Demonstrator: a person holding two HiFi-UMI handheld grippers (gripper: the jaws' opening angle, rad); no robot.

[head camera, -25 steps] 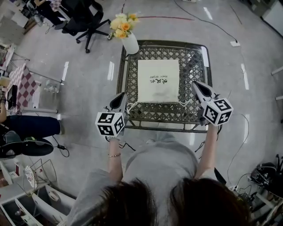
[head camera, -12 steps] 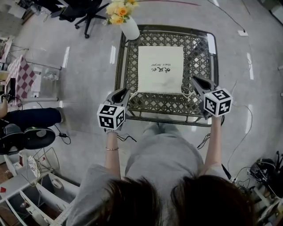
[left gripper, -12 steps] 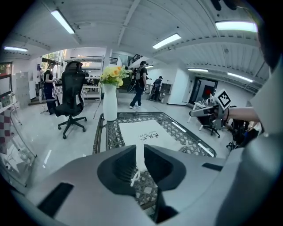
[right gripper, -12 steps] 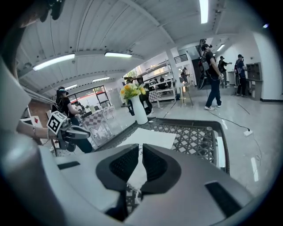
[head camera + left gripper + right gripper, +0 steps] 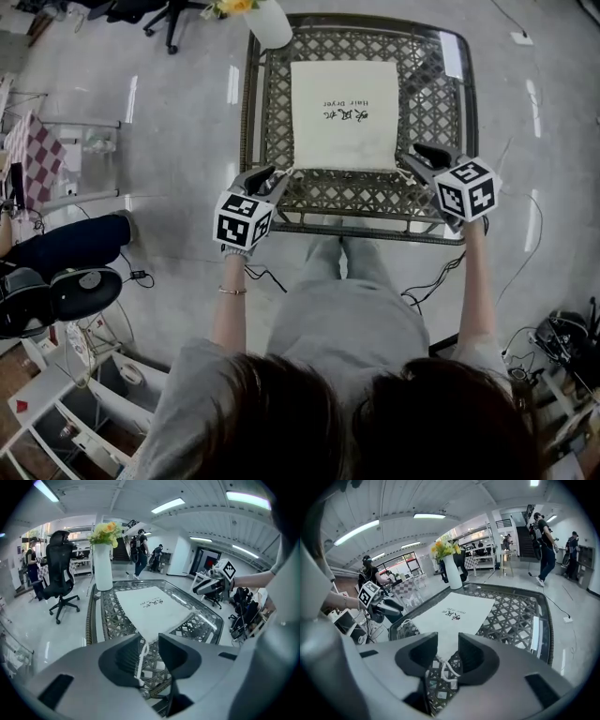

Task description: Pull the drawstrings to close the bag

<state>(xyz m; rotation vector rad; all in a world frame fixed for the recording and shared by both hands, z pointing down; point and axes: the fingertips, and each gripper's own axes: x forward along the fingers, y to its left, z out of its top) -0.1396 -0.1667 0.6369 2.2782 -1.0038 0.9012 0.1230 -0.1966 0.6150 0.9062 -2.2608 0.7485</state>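
A cream drawstring bag (image 5: 344,112) with dark print lies flat on the lattice metal table (image 5: 251,112). My left gripper (image 5: 265,178) sits at the bag's near left corner and my right gripper (image 5: 424,155) at its near right corner. Both have just been opening. In the left gripper view the left white drawstring (image 5: 142,660) hangs loose in the gap of the left gripper (image 5: 149,644), against one pad. In the right gripper view the right drawstring (image 5: 445,667) loops slack between the parted jaws of the right gripper (image 5: 447,646). Neither cord is pinched.
A white vase (image 5: 270,23) with yellow flowers stands at the table's far left corner. A strip of glass (image 5: 450,56) runs along the table's right side. Cables lie on the floor under the near edge. A black chair (image 5: 56,295) is at the left.
Both grippers have sunk toward the table's near edge and tipped further down. Their jaws, shut before, now stand parted with the drawstrings slack.
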